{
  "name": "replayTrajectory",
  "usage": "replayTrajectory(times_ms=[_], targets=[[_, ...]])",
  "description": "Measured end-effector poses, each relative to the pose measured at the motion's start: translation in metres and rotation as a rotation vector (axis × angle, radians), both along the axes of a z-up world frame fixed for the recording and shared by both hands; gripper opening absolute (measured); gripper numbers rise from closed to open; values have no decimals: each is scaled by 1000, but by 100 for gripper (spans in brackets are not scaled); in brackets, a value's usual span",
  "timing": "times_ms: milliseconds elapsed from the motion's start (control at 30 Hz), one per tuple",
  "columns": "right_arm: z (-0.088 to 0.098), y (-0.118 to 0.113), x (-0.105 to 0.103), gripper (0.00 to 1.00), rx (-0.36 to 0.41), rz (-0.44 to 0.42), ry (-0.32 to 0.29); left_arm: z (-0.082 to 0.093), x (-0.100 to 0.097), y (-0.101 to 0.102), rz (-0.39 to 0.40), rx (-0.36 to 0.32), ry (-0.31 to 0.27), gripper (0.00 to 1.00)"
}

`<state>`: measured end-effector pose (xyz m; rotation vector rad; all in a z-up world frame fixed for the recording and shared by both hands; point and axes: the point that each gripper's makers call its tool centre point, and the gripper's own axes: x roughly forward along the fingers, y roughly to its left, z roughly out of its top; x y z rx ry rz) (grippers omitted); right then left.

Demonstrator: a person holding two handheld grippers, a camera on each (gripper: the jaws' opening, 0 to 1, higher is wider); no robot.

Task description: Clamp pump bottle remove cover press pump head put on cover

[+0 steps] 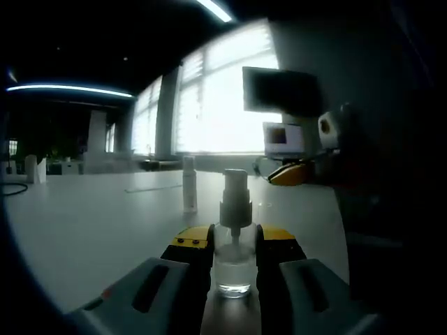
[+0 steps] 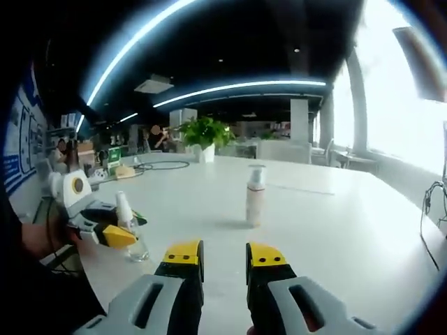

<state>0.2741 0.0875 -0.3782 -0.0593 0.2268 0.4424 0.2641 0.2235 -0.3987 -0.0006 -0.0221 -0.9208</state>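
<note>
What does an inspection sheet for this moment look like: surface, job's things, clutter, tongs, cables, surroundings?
Surface: white table, bare around the work.
Job's things: clear pump bottle upright, pump head uncovered; its cover stands upright apart, farther out on the table.
Clutter: small items and boxes at the table's far end, too small to identify.
Tongs: left tongs shut on the pump bottle; right tongs open, holding nothing, pointing toward the cover.
Cables: black cable looped near the far end; thin wire at the table's window-side edge.
Surroundings: potted plant, bright windows, wall monitor, ceiling light strips.
</note>
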Motion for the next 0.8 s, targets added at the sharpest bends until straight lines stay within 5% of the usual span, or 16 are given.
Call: replayTrajectory(times_ms=[467, 800], targets=[[-25, -4, 7, 19, 14, -47, 16, 0, 0, -1, 0, 2, -1, 15], [-32, -9, 6, 20, 46, -87, -37, 0, 0, 0, 1, 2, 0, 15]])
